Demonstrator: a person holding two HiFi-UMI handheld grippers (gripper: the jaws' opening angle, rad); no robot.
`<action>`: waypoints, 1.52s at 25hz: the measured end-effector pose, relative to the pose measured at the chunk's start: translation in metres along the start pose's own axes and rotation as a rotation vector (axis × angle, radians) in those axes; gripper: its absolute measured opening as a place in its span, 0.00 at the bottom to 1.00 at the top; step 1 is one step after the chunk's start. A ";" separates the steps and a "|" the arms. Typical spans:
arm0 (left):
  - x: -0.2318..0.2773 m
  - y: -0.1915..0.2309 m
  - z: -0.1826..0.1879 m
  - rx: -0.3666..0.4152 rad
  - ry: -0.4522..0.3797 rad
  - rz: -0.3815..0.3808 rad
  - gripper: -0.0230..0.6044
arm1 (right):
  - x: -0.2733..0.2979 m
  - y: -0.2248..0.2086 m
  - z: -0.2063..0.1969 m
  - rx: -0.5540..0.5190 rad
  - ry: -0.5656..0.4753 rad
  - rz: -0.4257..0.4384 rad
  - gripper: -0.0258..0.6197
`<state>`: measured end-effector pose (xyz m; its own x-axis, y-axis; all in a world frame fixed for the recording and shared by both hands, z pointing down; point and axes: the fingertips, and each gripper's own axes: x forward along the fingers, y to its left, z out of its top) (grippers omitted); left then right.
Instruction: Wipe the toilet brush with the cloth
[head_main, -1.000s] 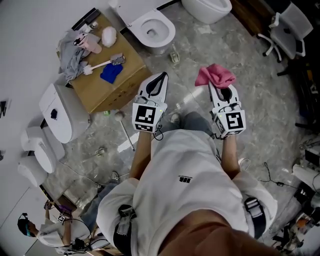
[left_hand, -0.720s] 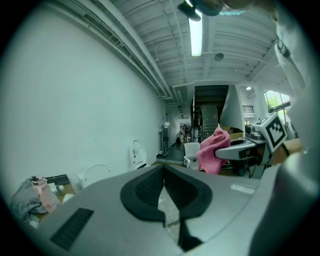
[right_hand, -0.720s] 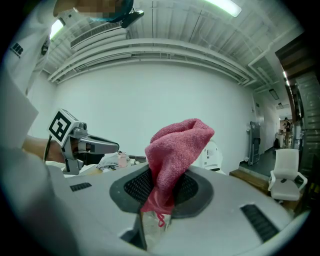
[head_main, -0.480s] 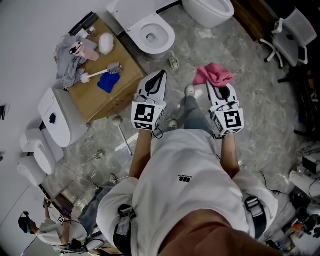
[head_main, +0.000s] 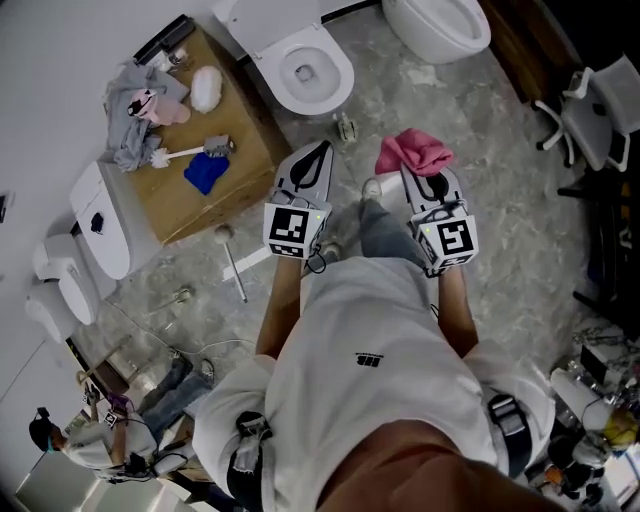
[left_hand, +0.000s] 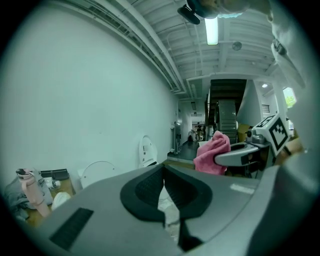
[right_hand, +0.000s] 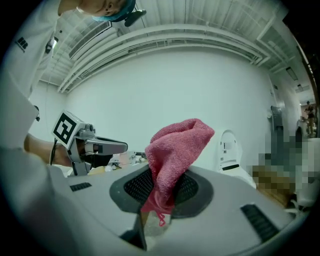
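The toilet brush (head_main: 190, 151), with a white handle and a grey head, lies on a cardboard box (head_main: 240, 190) at the upper left, next to a blue cloth (head_main: 204, 172). My left gripper (head_main: 315, 156) (left_hand: 163, 167) hangs to the right of the box, well clear of the brush; its jaws are shut with nothing between them. My right gripper (head_main: 415, 172) (right_hand: 167, 175) is shut on a pink cloth (head_main: 412, 152) (right_hand: 177, 145), which bunches up above the jaws. From the left gripper view, the pink cloth (left_hand: 211, 152) shows at the right.
A white toilet (head_main: 305, 65) stands beyond the box and another bowl (head_main: 440, 25) at the top right. Toilet tanks (head_main: 95, 215) lie at the left. A long-handled tool (head_main: 232, 265) lies on the floor. An office chair (head_main: 600, 120) is at the right, a person (head_main: 90, 440) at the lower left.
The person carrying the grippers has stepped across the floor, and both grippers travelled along and sank a little. The right gripper drew closer to the left one. The pink cloth stays held.
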<state>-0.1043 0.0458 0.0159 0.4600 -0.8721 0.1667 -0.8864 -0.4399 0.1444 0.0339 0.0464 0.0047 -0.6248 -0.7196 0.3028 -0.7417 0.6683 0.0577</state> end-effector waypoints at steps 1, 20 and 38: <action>0.010 0.003 -0.002 -0.004 0.005 0.005 0.05 | 0.009 -0.009 -0.003 0.003 0.008 0.017 0.16; 0.156 0.057 -0.174 -0.187 0.214 0.061 0.05 | 0.145 -0.094 -0.174 0.101 0.241 0.236 0.17; 0.204 0.081 -0.387 -0.268 0.293 0.032 0.05 | 0.213 -0.096 -0.364 0.112 0.306 0.149 0.17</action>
<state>-0.0615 -0.0850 0.4387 0.4618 -0.7696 0.4410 -0.8735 -0.3081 0.3770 0.0606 -0.1019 0.4103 -0.6387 -0.5151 0.5716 -0.6808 0.7245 -0.1079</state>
